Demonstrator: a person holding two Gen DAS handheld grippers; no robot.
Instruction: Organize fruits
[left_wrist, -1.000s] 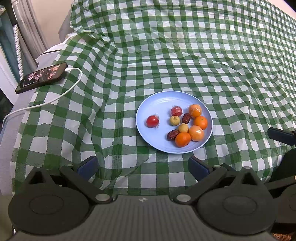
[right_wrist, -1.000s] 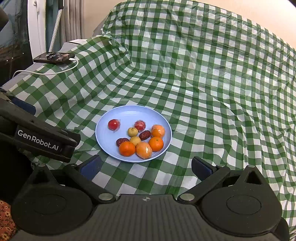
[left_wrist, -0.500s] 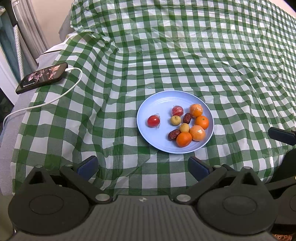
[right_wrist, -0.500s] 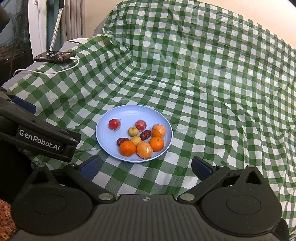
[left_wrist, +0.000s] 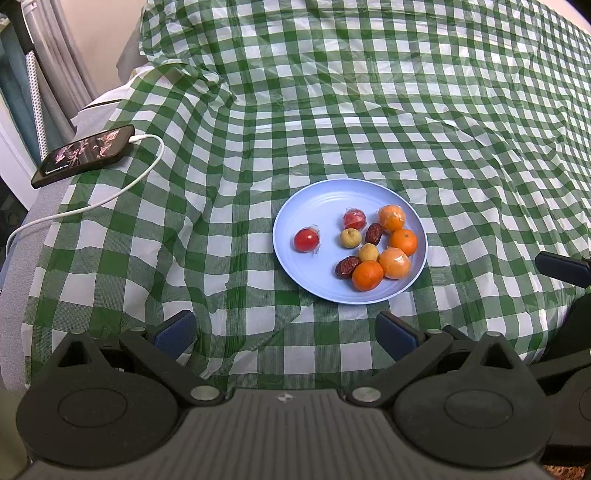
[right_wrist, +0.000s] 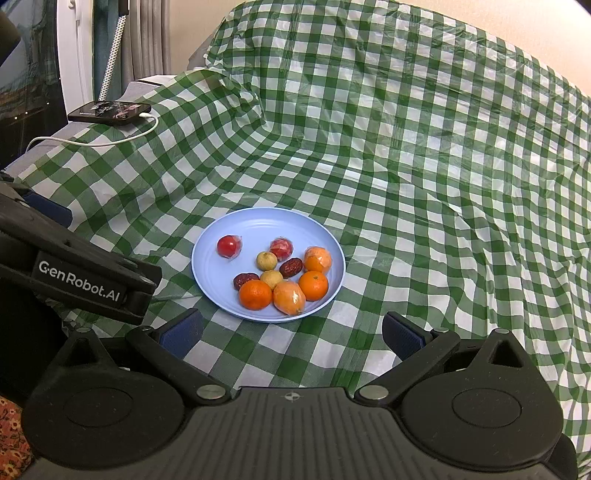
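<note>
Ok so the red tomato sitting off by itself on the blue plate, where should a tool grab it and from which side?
Grip the red tomato across its round middle, coming from above. It sits apart from the other fruit on the blue plate, so both fingers have bare plate beside it. Its wrapper looks slippery, so close gently.

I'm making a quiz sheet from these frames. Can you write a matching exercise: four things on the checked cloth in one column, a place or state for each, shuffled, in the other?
Things:
1. phone
2. lone red tomato
3. blue plate
4. left gripper

Places or states:
A. open, holding nothing
B. apart from the other fruit
C. plugged into a white cable
D. holds all the fruit

Pairs: 1-C, 2-B, 3-D, 4-A
</note>
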